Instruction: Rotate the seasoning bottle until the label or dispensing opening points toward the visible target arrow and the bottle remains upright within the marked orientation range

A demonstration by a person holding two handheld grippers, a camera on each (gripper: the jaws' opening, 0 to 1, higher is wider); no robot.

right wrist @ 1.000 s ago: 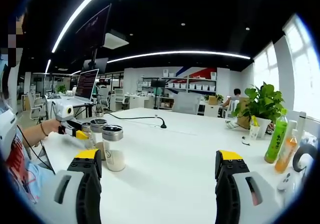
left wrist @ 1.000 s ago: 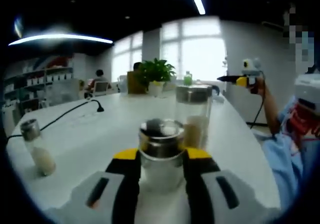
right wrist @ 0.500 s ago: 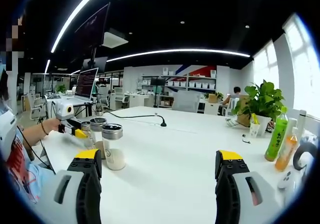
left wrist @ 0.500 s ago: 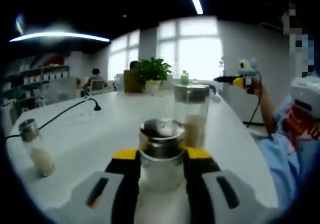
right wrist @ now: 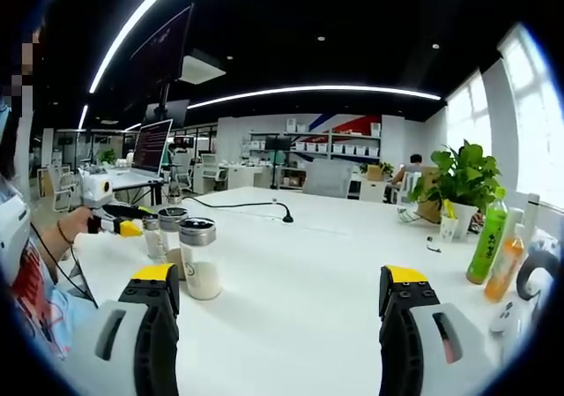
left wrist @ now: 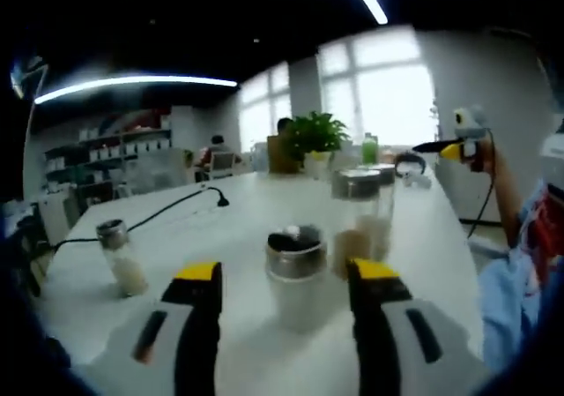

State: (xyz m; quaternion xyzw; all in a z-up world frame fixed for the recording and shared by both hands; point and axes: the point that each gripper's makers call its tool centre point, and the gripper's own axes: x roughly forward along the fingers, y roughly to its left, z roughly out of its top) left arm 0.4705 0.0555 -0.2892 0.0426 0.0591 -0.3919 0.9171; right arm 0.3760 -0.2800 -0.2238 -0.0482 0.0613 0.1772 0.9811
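The clear glass seasoning bottle with a steel lid (left wrist: 297,272) stood upright on the white bench (left wrist: 220,237), between the left gripper (left wrist: 286,281)'s spread jaws, untouched. The right gripper (right wrist: 278,299) hung wide open, well beyond it, holding nothing.

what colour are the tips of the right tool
Yellow tips on the right tool, clearest in the right gripper view.

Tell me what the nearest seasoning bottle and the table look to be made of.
Seasoning bottle: clear body, likely glass or hard plastic, pale contents showing through; its cap looks like shiny metal, with bright reflections. Table: smooth white top with a soft sheen, probably laminate, though uncertain.
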